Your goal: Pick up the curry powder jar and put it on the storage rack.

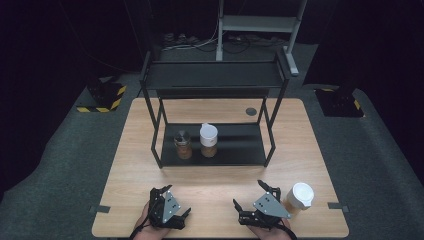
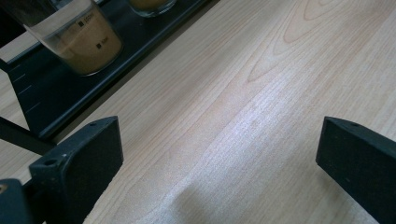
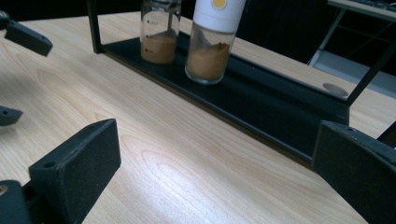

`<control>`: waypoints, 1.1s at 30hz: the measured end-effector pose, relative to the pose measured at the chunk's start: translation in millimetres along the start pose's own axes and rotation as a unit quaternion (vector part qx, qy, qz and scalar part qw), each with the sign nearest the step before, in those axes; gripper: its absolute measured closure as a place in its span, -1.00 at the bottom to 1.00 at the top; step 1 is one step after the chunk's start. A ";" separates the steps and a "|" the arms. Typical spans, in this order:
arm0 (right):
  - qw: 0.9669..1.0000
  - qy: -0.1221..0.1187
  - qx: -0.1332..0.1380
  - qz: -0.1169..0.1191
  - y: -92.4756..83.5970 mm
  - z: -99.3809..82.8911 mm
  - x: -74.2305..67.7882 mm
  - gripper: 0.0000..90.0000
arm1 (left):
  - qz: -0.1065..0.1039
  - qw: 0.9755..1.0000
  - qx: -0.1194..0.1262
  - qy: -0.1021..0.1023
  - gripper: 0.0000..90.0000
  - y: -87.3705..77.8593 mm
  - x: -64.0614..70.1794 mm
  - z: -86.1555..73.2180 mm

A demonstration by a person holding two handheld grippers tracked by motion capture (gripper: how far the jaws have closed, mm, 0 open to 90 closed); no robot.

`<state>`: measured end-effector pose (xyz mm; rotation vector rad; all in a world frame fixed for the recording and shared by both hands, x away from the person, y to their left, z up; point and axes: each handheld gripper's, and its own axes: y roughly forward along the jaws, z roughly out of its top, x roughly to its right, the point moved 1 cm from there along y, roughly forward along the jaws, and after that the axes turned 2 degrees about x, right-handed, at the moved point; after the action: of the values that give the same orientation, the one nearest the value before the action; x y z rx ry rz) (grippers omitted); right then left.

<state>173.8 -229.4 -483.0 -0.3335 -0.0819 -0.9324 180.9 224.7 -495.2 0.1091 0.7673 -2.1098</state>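
Though shelved, two jars point(image 1: 183, 144) point(image 1: 208, 140); one cup point(image 1: 300, 195).

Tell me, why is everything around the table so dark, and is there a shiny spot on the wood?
In the high view, light falls on the table while the room behind is nearly black. In the left gripper view, a pale sheen lies across the wood and the nearest jar looks slightly soft. In the right gripper view, a softer glow sits between the jaws.
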 end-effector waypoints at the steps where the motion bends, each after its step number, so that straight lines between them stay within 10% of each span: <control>1: 1.000 0.002 0.002 0.000 -0.9 0.5 -0.1 -0.99 | 0.000 1.000 0.000 0.000 -0.98 0.0 -0.1 0.0; 33: 0.999 0.023 0.043 -0.007 -30.6 10.8 12.1 -1.00 | -0.003 1.000 0.001 0.002 -0.98 0.2 -0.8 -0.1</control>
<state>157.4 -252.1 -462.7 -0.2312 -0.0813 -0.9478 181.5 225.3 -495.1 0.1118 0.7695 -2.1156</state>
